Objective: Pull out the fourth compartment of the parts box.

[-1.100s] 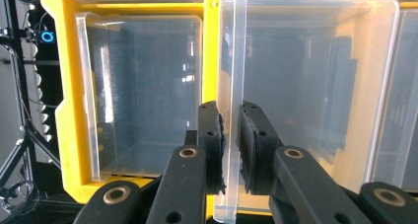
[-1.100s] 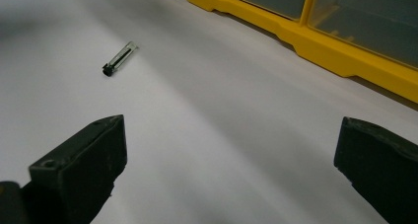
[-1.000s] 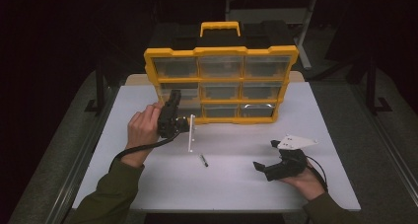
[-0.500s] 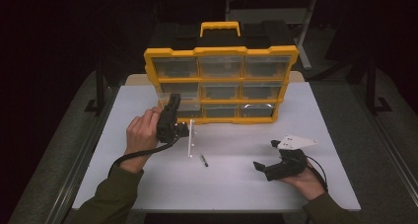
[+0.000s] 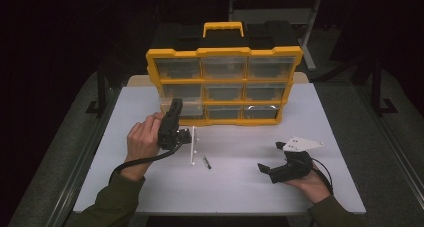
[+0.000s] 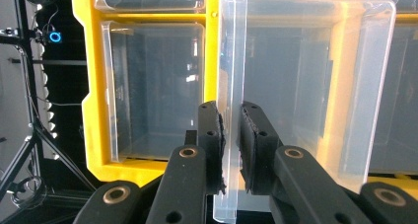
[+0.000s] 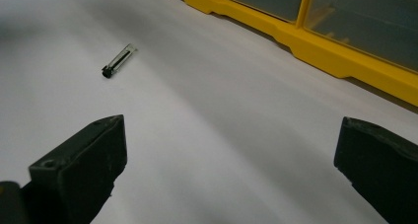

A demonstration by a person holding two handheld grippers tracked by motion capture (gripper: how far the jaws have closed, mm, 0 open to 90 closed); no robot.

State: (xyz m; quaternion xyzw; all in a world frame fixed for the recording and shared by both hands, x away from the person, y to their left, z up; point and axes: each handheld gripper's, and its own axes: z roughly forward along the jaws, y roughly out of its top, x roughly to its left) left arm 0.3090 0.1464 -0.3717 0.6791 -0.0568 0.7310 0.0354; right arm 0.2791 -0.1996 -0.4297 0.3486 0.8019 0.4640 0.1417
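Observation:
A yellow parts organizer [image 5: 224, 52] with clear drawers stands upright at the back of the white table [image 5: 240, 187]. My left gripper [image 5: 186, 138], in front of its lower left corner, is shut on a clear plastic drawer [image 5: 193, 146] held above the table. In the left gripper view both pads clamp one thin wall of that drawer [image 6: 305, 86], with the organizer's frame [image 6: 93, 110] behind it. My right gripper [image 5: 270, 157] rests low at the table's right, open with nothing between its fingers [image 7: 84, 169]. A small black-tipped pin [image 5: 205, 162] lies on the table between the two grippers.
The organizer's bottom rail [image 7: 320, 51] runs across the top right of the right gripper view, and the pin [image 7: 118, 60] lies to its left. A grey three-cornered plate [image 5: 300, 144] sits on the right gripper. Dark floor and metal stands surround the table.
My left gripper and the clear drawer have drawn back slightly from the organizer toward the table's near edge. The right gripper has not moved.

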